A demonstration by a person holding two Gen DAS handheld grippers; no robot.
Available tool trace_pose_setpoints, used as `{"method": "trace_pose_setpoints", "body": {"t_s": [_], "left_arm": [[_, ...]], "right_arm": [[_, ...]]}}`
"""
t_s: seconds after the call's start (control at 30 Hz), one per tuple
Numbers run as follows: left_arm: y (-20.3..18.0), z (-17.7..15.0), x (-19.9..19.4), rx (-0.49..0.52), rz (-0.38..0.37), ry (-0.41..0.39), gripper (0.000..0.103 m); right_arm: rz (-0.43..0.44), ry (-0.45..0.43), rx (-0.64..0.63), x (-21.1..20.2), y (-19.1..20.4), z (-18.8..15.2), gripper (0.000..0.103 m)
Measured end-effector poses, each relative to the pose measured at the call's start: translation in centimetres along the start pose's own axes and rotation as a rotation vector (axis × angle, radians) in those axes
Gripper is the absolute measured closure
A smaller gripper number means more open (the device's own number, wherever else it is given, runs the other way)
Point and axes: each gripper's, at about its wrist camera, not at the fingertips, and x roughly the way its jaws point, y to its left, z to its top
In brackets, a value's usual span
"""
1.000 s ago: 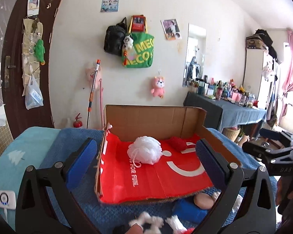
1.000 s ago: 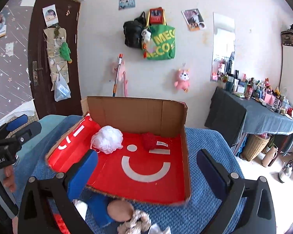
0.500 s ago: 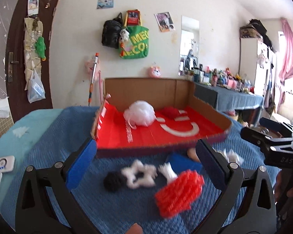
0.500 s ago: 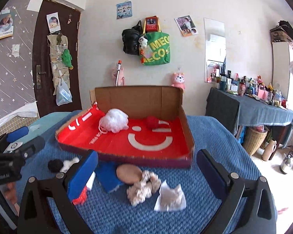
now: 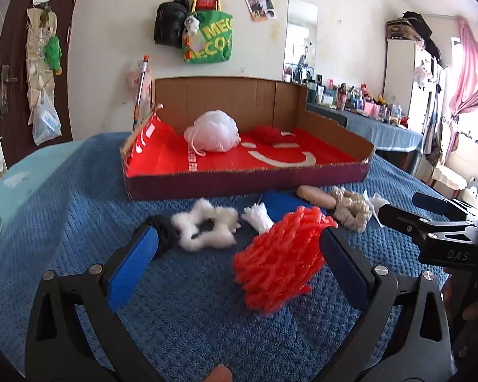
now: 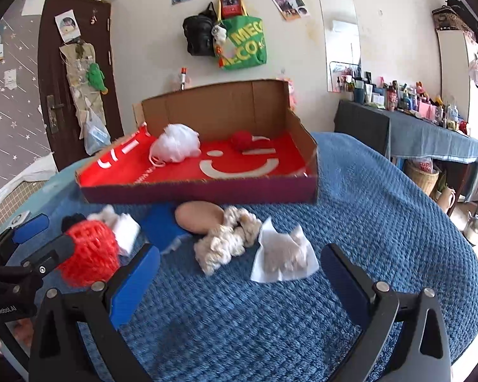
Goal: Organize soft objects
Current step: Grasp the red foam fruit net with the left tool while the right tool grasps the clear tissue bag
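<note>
The left gripper is being held spread, the red mesh puff lying between its pads ungripped; the right gripper is likewise spread over the blue blanket; the white paper and cream knit are likely being missed, or springy mesh slipping, short of the cardboard box.

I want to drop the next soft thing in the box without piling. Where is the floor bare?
Bare: the box's front half and right side, around the white smile mark, right of the white puff and before the red ball. Crowded: the blanket strip before the box, from red mesh to paper.
</note>
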Motion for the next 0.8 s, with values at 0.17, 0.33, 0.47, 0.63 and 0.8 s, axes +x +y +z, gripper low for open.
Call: {"method": "trace_pose_setpoints", "body": {"t_s": [0.17, 0.33, 0.47, 0.63, 0.8], "left_arm": [[-0.1, 0.1, 0.3, -0.001, -0.025, 0.023, 0.000], [-0.6, 0.0, 1.1, 0.004, -0.087, 0.079, 0.000], [-1.1, -0.1, 1.8, 0.013, -0.115, 0.111, 0.000], [-1.6, -0.2, 2.9, 0.013, -0.173, 0.149, 0.014], [-2.1, -0.2, 4.0, 0.002, -0.296, 0.195, 0.058]], "right_arm": [[-0.011, 0.032, 0.024, 0.7, -1.1, -0.5, 0.000], [-0.023, 0.065, 0.036, 1.3, -2.4, -0.4, 0.000], [-0.063, 0.092, 0.023, 2.0, -3.5, 0.0, 0.000], [-0.054, 0.147, 0.029, 3.5, -4.7, 0.8, 0.007], [-0.022, 0.200, 0.015, 4.9, -4.8, 1.0, 0.038]]}}
